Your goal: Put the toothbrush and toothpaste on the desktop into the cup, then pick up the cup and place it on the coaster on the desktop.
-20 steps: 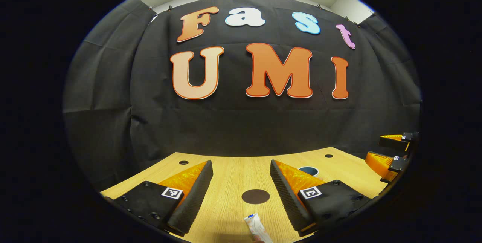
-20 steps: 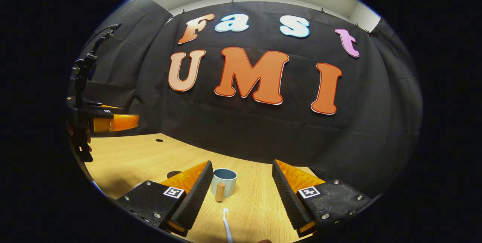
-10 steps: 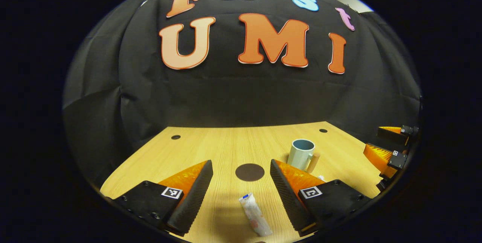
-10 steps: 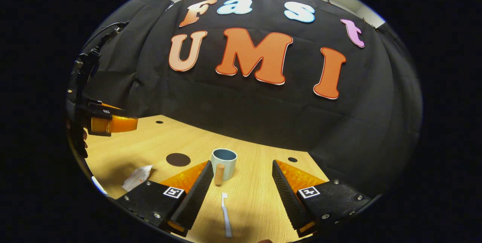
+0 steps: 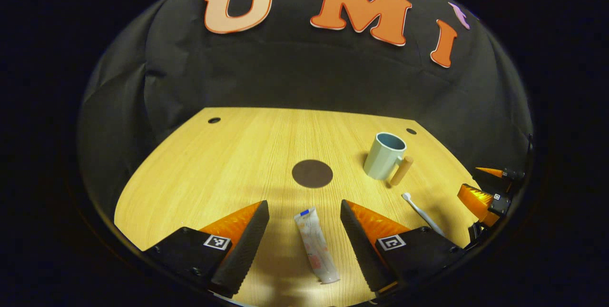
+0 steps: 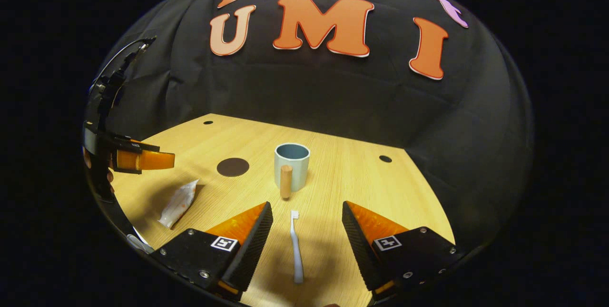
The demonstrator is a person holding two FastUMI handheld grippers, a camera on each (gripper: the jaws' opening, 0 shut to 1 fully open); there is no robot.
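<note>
A pale wooden desktop (image 5: 228, 154) with straight lengthwise grain carries everything here — small dark round holes sit near its far corners. Lying flat on it is a white toothpaste tube (image 5: 316, 245), its blue-tipped end toward the far side. Beyond it rests a dark round coaster (image 5: 312, 173), flat on the wood and bare. To the right of the coaster stands a pale blue cup (image 5: 383, 155), upright, with a wooden handle (image 5: 401, 171). A white toothbrush (image 6: 296, 245) lies just in front of the cup — apart from it, its head pointing toward the handle.
</note>
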